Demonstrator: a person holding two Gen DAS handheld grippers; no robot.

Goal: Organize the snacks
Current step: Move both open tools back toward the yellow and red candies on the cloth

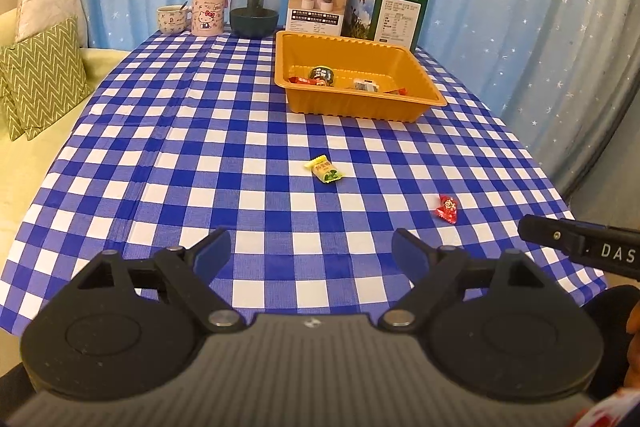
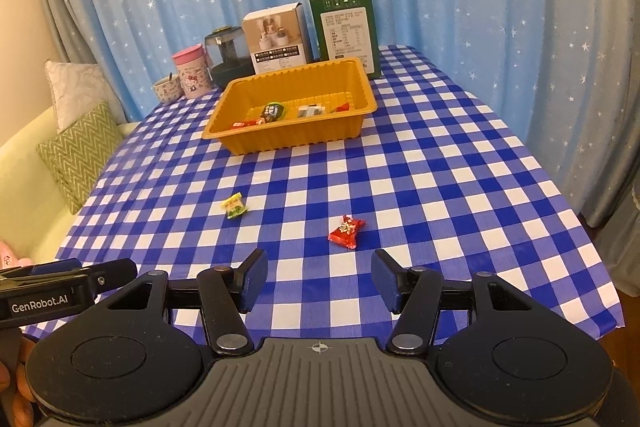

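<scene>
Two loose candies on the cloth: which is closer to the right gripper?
The red candy, just ahead of the open right gripper. The yellow candy lies farther out, toward the left.

left gripper (image 1: 311,253): held tilted downward, jaws spread wide, nothing between the pads | right gripper (image 2: 319,279): held tilted downward beside it, jaws parted less widely, nothing gripped | fingers (image 2: 16,383): glimpsed at the lower left edge, wrapped behind the device
</scene>
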